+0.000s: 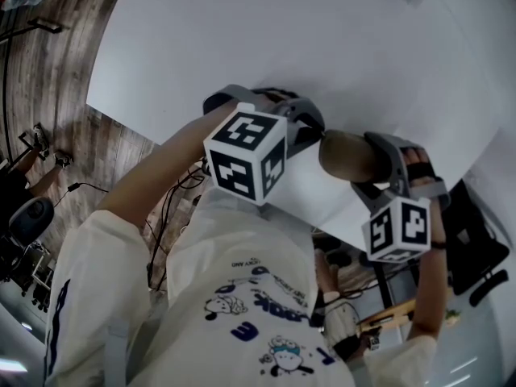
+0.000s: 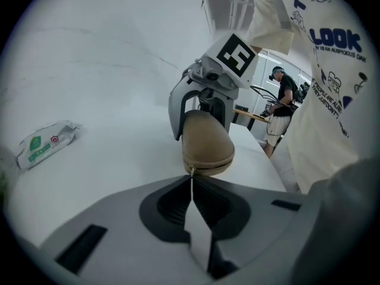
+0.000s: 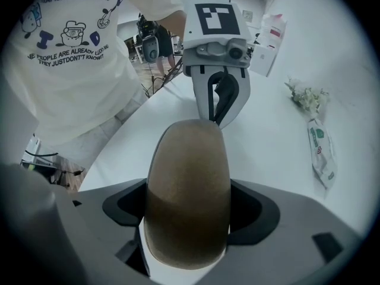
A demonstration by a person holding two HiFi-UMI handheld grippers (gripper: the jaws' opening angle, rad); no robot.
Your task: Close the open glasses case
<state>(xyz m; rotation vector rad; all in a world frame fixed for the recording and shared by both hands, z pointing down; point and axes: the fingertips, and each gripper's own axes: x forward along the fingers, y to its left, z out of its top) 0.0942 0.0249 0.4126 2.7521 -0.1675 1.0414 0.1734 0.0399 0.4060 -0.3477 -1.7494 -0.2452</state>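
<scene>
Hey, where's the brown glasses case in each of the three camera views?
Head view: glasses case right of centre, near the edge of the white table.
Left gripper view: glasses case at centre, zipper pull in the shut left tongs.
Right gripper view: glasses case low centre, held by the right tongs.
Shared landmark: the white table.

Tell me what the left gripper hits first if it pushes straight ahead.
The glasses case: its brown near end sits right at the tips of the left gripper, whose shut jaws seem to pinch the zipper pull there. Nothing lies between.
</scene>
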